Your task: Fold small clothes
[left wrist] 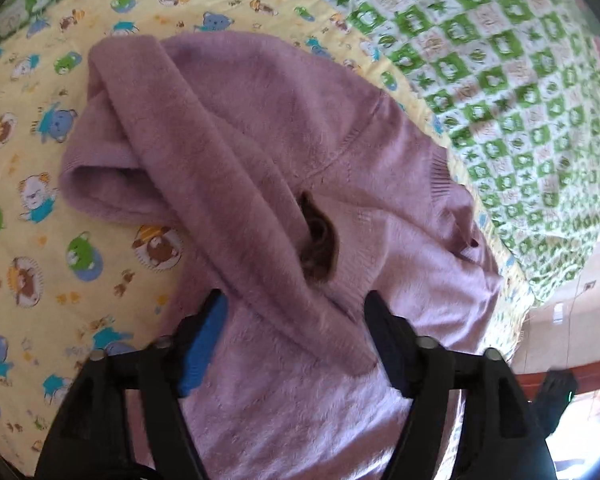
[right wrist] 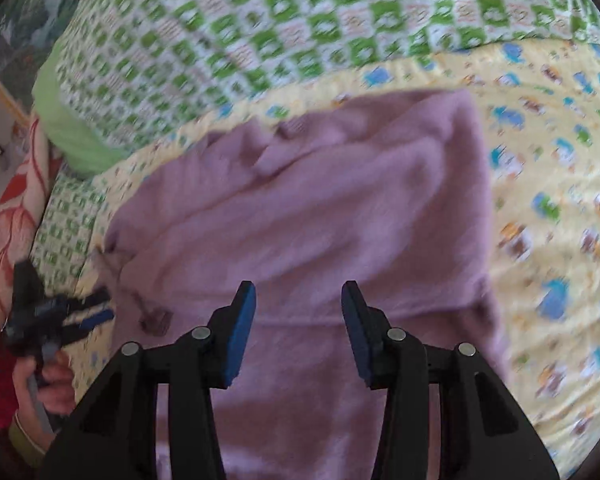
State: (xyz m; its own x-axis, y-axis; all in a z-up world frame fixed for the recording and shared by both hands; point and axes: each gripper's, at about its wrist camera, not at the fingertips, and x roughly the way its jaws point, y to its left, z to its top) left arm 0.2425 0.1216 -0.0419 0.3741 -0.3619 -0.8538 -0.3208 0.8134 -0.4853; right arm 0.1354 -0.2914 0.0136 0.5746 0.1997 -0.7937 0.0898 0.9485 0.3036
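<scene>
A fuzzy mauve sweater (left wrist: 260, 152) lies partly folded on a yellow animal-print sheet (left wrist: 28, 216), one sleeve laid diagonally across its body. My left gripper (left wrist: 294, 304) is open, its jaws hovering over the sweater's lower part with nothing between them. In the right wrist view the same sweater (right wrist: 320, 208) fills the middle, blurred. My right gripper (right wrist: 298, 296) is open and empty above it. The left gripper (right wrist: 96, 312) also shows at the far left of that view, held in a hand at the sweater's edge.
A green-and-white checked quilt (left wrist: 500, 72) lies bunched beyond the sweater and also shows in the right wrist view (right wrist: 260, 32). A red floral cloth (right wrist: 12, 208) is at the left edge. A tiled floor (left wrist: 572, 312) and a wooden bed edge (left wrist: 532, 380) lie to the right.
</scene>
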